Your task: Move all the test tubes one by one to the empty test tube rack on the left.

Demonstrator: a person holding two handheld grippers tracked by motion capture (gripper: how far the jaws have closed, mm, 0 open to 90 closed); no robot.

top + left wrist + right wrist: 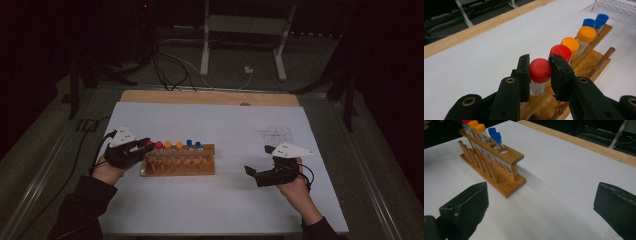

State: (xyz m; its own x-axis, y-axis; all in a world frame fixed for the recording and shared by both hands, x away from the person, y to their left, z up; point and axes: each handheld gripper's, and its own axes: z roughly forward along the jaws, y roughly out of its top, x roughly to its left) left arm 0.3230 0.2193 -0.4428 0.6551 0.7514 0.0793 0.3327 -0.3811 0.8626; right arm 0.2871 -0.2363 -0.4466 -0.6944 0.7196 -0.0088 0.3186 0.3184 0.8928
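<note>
A: From the high view, we have the left gripper (145, 146) at the left end of the rack (178, 165), which stands on the desk (225, 125) left of centre. The right gripper (255, 175) rests well apart, to the right, nothing between its jaws.

B: And the tube (151, 145)? We see it at the rack's leftmost hole, red cap up, first in a row of red, orange and blue caps.

A: In the left gripper view, our left gripper (539, 72) has its jaws narrowed on the tube (539, 75), pads pressing the red cap from both sides. The clear body below sits in the rack (596, 45).

B: We judge it light and stiff, likely thin clear plastic. The cap is ribbed, so it should grip better than the smooth body. Hold at the cap, lift straight up, or the tube may bind in its hole and tip the rack.

A: The second red cap (561, 52) is just behind, nearly touching the far jaw, so we have little room.

B: In the right gripper view, our right gripper (541, 202) stands wide over bare desk (564, 170). The rack (506, 157) lies ahead, its near holes empty, should we need to steady it.
</note>
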